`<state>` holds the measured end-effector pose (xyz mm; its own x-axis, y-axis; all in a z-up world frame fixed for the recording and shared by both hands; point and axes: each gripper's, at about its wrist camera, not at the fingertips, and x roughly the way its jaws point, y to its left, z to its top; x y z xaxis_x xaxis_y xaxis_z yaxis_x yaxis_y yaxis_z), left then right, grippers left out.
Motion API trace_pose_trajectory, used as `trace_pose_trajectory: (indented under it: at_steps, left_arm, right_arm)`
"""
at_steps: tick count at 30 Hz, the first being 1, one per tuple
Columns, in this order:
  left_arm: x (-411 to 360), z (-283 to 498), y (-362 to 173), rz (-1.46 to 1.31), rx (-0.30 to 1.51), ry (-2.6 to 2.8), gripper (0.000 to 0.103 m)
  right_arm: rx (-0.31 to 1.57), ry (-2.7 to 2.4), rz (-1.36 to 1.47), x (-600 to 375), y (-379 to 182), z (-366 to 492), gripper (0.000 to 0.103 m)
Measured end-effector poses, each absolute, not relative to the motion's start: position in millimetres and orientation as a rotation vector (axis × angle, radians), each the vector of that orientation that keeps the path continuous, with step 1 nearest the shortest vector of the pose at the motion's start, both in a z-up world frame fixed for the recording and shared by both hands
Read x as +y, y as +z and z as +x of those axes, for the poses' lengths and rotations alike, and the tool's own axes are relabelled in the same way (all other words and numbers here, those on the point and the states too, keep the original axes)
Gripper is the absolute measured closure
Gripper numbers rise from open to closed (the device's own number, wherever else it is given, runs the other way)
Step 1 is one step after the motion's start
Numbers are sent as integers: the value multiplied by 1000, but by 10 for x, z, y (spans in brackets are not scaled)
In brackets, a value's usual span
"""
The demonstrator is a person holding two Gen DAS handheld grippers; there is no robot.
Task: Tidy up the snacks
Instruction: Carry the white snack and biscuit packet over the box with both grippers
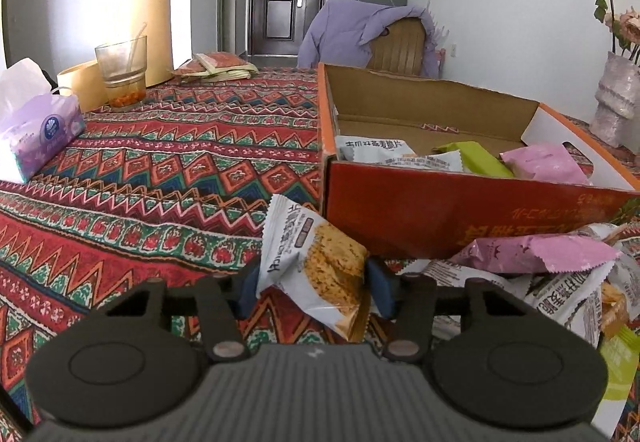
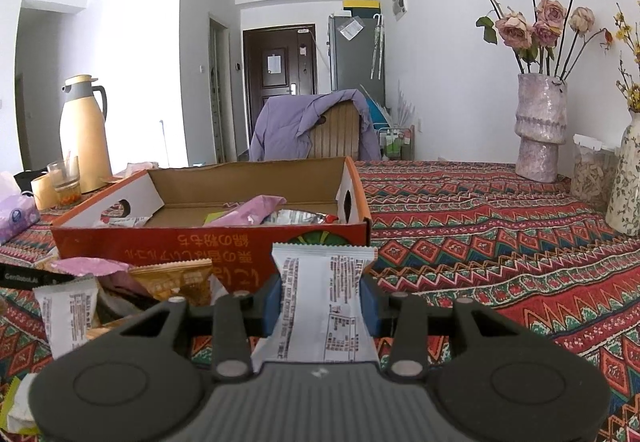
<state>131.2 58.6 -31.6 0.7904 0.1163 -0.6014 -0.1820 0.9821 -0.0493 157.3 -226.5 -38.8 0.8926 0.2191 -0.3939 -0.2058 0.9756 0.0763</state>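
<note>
Both tools grip snack packets, the left tool (image 1: 312, 284) a cracker packet (image 1: 316, 262), the right tool (image 2: 320, 306) a white packet (image 2: 320, 302), poised before the box (image 2: 216, 246); next, probably lift them over its wall.

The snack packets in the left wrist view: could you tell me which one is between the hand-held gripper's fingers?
The white cracker packet, raised before the box.
</note>
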Motion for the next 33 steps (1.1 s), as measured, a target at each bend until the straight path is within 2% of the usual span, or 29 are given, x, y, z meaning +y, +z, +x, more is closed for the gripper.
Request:
trace_pose_trajectory:
  at_steps: [22, 33]
  left_arm:
    - [555, 983, 57, -105, 520, 156, 49]
    - [368, 946, 420, -86, 422, 102, 49]
  right_arm:
    - [371, 228, 17, -2234, -361, 1507, 63]
    - [310, 264, -12, -2185, -7, 1356, 63]
